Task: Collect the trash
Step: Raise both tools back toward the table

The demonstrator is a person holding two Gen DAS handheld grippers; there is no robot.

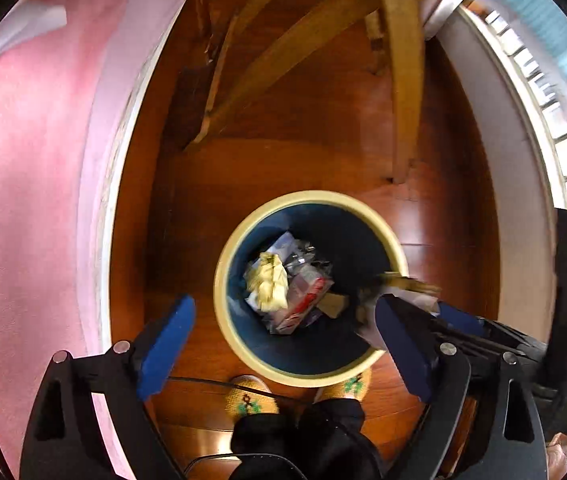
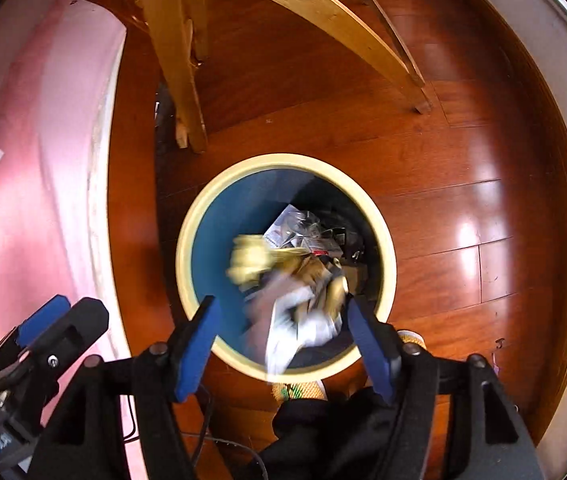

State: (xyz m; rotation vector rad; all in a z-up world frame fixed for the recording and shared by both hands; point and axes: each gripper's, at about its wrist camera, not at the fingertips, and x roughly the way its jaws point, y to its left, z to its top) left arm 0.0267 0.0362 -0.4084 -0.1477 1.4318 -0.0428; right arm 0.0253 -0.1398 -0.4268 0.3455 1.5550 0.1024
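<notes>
Bin mouth is open from above; trash sits low inside, rim clear all round. Left of bin: narrow floor strip, then pink wall. Beyond bin: wooden chair legs block the floor. Right of bin: bare floor up to the white baseboard. Near side: person's slippers touching the rim, cable crossing the floor.

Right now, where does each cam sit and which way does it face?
Left wrist: on the left gripper, facing steeply down at the round cream-rimmed blue bin on the wooden floor; open blue pads, slippered feet and the right gripper show.
Right wrist: on the right gripper, facing down into the bin; blurred paper trash between open pads, left gripper alongside.
Shared: bin, floor, wooden legs.
</notes>
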